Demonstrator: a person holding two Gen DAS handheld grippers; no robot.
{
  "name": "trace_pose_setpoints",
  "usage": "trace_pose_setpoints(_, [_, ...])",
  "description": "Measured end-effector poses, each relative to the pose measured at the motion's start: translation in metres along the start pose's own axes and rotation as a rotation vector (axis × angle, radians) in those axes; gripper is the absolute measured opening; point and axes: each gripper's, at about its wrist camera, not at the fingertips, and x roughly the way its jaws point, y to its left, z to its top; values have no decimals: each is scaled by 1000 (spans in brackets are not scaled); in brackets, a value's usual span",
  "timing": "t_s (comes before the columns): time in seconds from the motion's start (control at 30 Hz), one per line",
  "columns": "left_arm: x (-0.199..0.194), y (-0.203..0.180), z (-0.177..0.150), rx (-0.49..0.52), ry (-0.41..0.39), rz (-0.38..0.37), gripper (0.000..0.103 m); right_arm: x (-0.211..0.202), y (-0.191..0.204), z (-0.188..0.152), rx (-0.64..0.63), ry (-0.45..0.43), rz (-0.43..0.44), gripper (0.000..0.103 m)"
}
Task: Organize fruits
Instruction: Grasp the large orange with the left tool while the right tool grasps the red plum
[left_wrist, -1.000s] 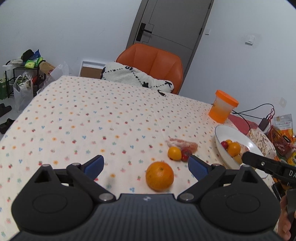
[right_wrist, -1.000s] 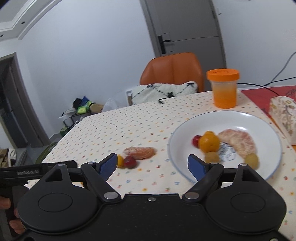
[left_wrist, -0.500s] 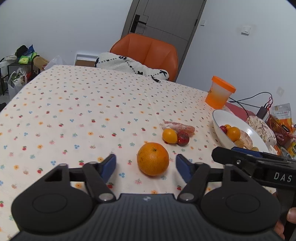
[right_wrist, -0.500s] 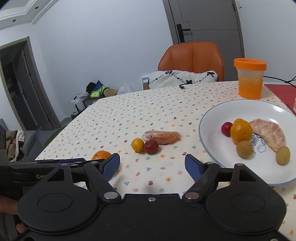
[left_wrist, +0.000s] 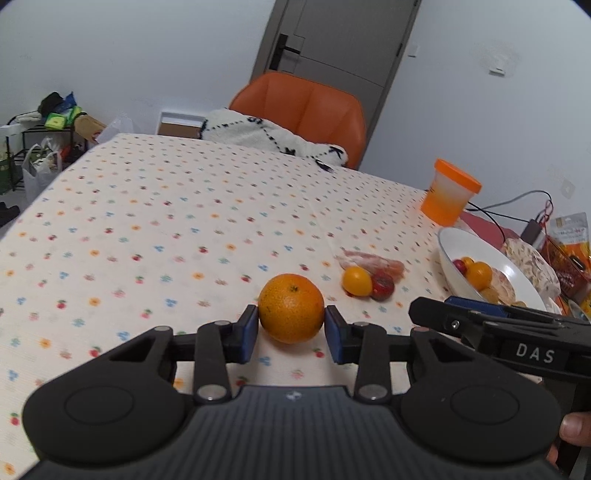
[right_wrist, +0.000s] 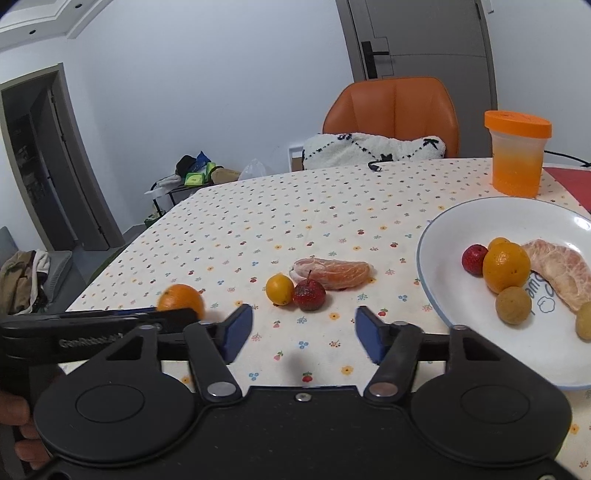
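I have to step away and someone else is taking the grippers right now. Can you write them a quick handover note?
Left gripper: shut on the big orange, which sits low at the tablecloth.
Right gripper: open, empty, hanging over the cloth beside the plate.
Done: plate holds a tangerine, a red berry, a peeled segment and two small brown fruits.
Left: carry the orange over, then the small yellow fruit, red fruit and peeled piece lying on the cloth.

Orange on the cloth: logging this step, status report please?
Left tongs shut on the orange, still on the tablecloth. Right tongs open, empty. Plate to the right; path looks clear.
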Motion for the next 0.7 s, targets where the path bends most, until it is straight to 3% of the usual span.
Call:
trace_pose_setpoints(0.43, [-1,26,10,-67,-25,28,37,28,9,9,-77,39,-46,40])
trace_pose_setpoints(0.57, [-2,32,13,-87,-26,24,37,38,10,11,-82,58,-56,29])
trace_pose_setpoints(0.7, [-4,36,16,-95,-40,25,37,45,10,11,-90,63,-72,29])
